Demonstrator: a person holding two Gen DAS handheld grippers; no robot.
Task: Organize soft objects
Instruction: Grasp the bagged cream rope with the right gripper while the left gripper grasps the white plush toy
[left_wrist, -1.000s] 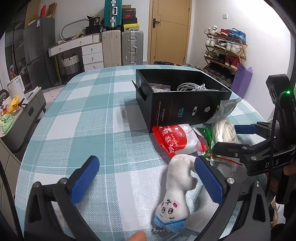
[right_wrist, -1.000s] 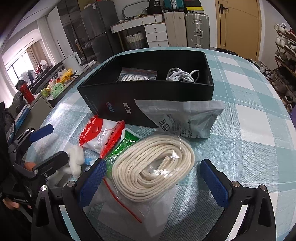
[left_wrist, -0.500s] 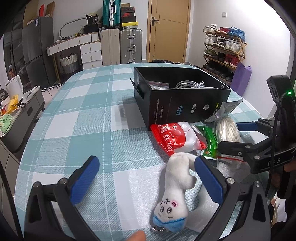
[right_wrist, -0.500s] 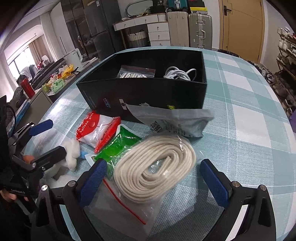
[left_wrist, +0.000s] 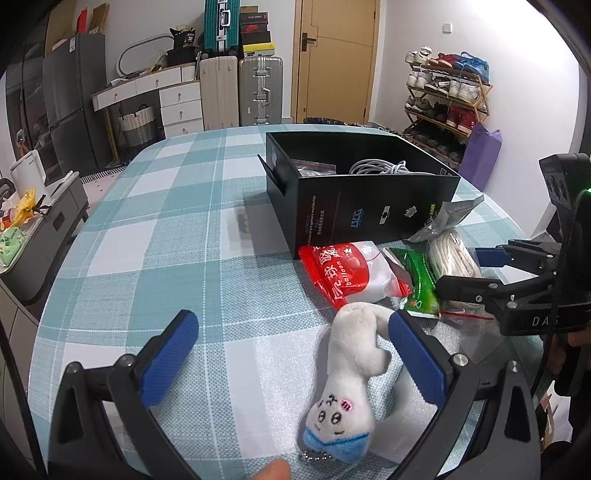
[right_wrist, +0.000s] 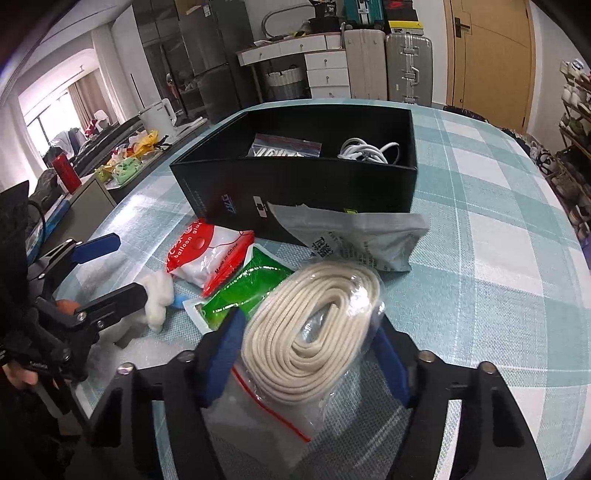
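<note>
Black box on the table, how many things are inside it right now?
2 visible in the black box: a clear zip bag on its left side, a white cable bundle on its right. The near wall may hide more.

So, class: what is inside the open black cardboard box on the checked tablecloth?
Inside the black cardboard box lie a clear zip bag with a red strip and a coiled white cable. The box's near wall hides the floor in front of them.
</note>
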